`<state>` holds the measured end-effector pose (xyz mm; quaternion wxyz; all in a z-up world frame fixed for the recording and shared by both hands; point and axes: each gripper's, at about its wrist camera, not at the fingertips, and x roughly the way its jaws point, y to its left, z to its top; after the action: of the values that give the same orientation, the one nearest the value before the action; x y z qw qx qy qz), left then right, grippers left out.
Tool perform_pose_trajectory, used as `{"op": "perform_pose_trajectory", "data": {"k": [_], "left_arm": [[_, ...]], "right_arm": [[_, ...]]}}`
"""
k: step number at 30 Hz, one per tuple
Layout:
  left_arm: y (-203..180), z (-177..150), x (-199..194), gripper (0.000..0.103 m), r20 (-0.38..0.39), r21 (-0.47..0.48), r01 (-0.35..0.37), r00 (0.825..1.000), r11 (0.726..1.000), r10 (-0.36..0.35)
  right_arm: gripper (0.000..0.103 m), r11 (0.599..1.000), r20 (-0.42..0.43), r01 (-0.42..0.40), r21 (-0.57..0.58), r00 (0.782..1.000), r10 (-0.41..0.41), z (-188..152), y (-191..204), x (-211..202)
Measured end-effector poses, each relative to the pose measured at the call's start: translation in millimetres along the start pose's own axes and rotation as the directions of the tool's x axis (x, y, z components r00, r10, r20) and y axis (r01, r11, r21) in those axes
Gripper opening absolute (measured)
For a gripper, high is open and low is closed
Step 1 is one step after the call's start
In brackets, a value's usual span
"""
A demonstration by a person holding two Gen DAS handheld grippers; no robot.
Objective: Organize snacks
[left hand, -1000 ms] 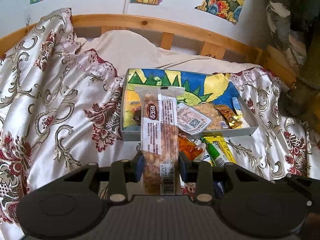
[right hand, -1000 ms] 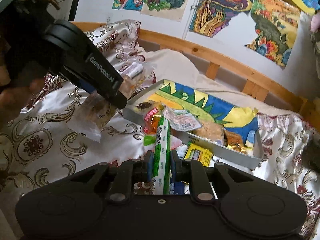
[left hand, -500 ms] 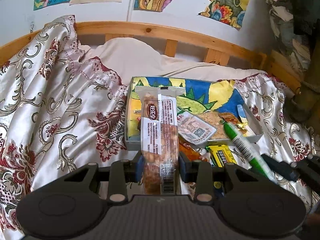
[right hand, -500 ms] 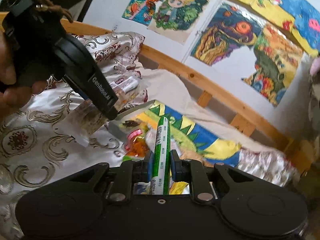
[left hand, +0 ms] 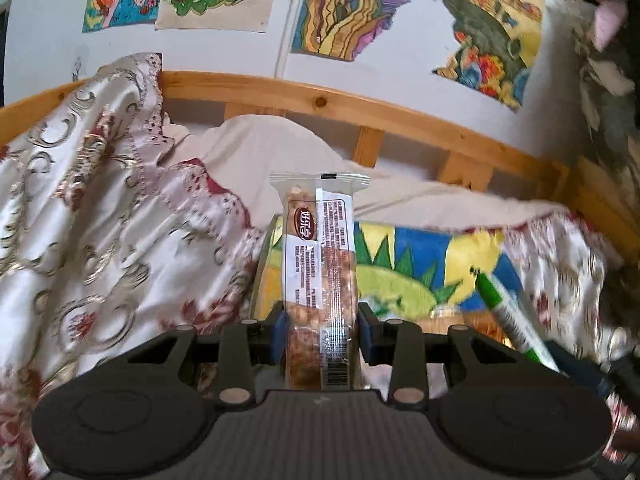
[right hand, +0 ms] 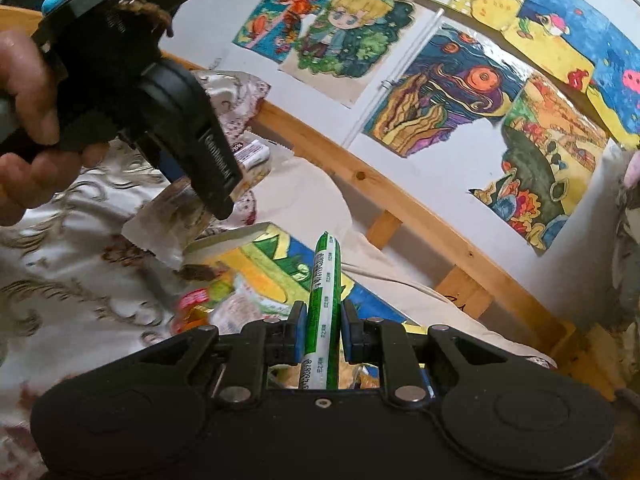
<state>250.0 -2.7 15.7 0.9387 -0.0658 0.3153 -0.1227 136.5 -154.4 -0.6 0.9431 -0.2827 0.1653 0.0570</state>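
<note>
Left gripper [left hand: 322,330] is clenched on a clear, crinkly nut bar [left hand: 318,264], upright at 12 o'clock. Right gripper [right hand: 322,330] clamps a slim green-and-white stick [right hand: 325,300]. Both hang over the painted box [left hand: 420,256] on the bed. Risk: slick film may slide through the pads; the stick, apparently soft, could buckle. Blur hides the box's contents.

Box [left hand: 420,248]: inside painted blue, yellow and green, with green spiky shapes. Left of the box, bedspread [left hand: 100,220]: shiny cream with gold scrolls and dark red flowers. Over the box, snack packet [left hand: 318,264]: clear with white label, dark red oval logo, brown contents. Right of it, stick snack [right hand: 325,312]: green and white. Behind the box, bed rail [left hand: 360,112]: light orange wood.
</note>
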Motion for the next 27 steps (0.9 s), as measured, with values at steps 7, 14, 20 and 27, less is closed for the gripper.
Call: {"op": "perform_pose_trajectory", "data": {"k": [7,14,20,27], "left_arm": [[14.3,18.4,50.3,0.039,-0.032,-0.075,0.018,0.999,0.997,-0.021],[26.2,13.5,86.6,0.039,-0.114,-0.083,0.005,0.993,0.997,-0.015],[22.5,7.9,106.4,0.039,-0.163,-0.048,-0.019,0.986,0.999,0.011],[10.7,0.9,121.9,0.039,-0.204,-0.003,-0.047,0.978,0.999,0.045]], "right_arm": [[0.019,0.997,-0.020,0.028,0.076,0.999,-0.026,-0.4,-16.7,47.2],[0.019,0.995,-0.079,0.045,0.094,0.996,-0.038,-12.1,-19.8,92.6],[0.019,0.993,-0.127,0.025,0.114,0.992,-0.011,-21.5,-16.7,120.6],[0.019,0.991,-0.167,0.010,0.131,0.986,0.012,-29.2,-12.2,133.8]]}}
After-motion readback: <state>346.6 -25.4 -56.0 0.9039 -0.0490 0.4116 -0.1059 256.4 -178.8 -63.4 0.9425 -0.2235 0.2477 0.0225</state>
